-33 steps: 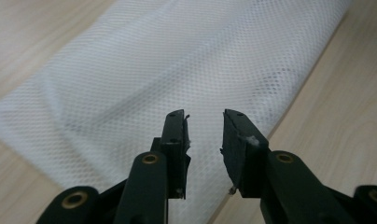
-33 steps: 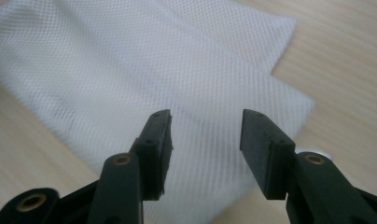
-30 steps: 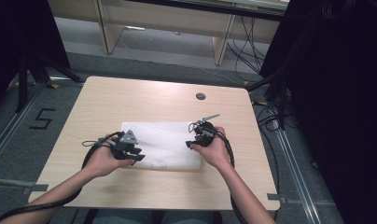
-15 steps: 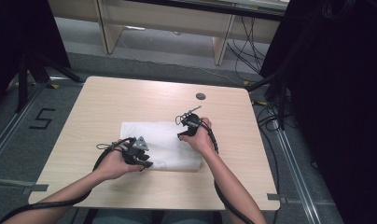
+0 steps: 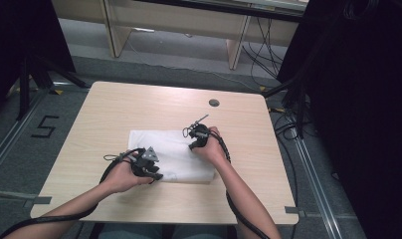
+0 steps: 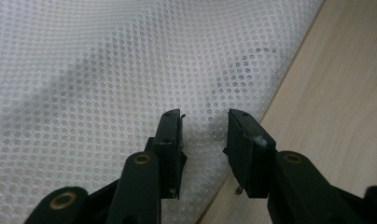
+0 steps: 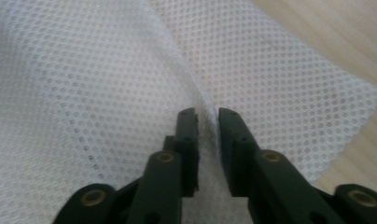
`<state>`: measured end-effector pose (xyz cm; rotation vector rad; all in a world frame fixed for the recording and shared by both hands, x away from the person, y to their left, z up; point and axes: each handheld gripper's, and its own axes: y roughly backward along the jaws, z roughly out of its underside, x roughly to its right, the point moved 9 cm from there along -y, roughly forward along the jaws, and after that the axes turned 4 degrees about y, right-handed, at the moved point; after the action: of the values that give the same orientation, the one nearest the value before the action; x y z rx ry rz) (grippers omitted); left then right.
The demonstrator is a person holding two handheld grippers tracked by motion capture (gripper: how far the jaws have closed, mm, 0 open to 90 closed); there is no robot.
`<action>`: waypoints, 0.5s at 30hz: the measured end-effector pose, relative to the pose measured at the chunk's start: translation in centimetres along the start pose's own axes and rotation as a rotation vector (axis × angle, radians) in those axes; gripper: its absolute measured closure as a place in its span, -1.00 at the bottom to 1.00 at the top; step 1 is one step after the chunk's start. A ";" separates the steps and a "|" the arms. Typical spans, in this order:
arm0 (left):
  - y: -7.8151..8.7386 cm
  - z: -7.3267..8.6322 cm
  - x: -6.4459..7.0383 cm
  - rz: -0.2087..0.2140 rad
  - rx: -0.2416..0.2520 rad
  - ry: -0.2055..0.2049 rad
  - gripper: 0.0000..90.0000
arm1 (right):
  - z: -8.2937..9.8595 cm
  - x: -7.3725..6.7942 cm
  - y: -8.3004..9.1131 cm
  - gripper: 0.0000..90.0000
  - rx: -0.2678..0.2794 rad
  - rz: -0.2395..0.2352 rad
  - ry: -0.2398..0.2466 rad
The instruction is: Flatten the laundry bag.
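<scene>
Where right tongs [image 7: 206, 114] pinch mesh cloth [image 7: 84, 70], fold

Light wooden table [image 5: 114, 112], white mesh cloth [image 5: 171, 159] lying flat on it

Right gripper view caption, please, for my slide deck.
Right gripper, jaws narrowly apart, pinching a raised fold of white perforated mesh cloth on the light wooden table.

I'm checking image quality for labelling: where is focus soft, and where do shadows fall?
Left gripper view: mesh cloth sharp, with a grey shadow band across it; jaws near the lens soft. Right gripper view: cloth softer overall, shaded at left. High view: table evenly lit, dark at the right.
</scene>
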<state>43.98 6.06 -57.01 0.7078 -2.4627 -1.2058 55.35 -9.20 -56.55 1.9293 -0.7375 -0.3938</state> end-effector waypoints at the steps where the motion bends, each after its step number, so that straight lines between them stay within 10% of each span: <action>1: 0.0 0.0 0.0 -0.001 0.001 0.000 0.45 | 0.1 -0.2 0.1 0.92 -0.011 -0.003 0.003; 9: -0.1 0.0 0.1 -0.003 0.012 0.015 0.46 | -0.1 -0.5 1.1 0.99 -0.013 0.015 0.027; 15: 0.9 -1.6 0.5 -0.019 0.119 0.045 0.71 | -0.5 -0.8 3.2 1.00 0.025 0.036 0.004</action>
<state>44.01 5.25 -55.29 0.7823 -2.5125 -1.0452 54.00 -9.35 -53.50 1.9372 -0.7765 -0.3603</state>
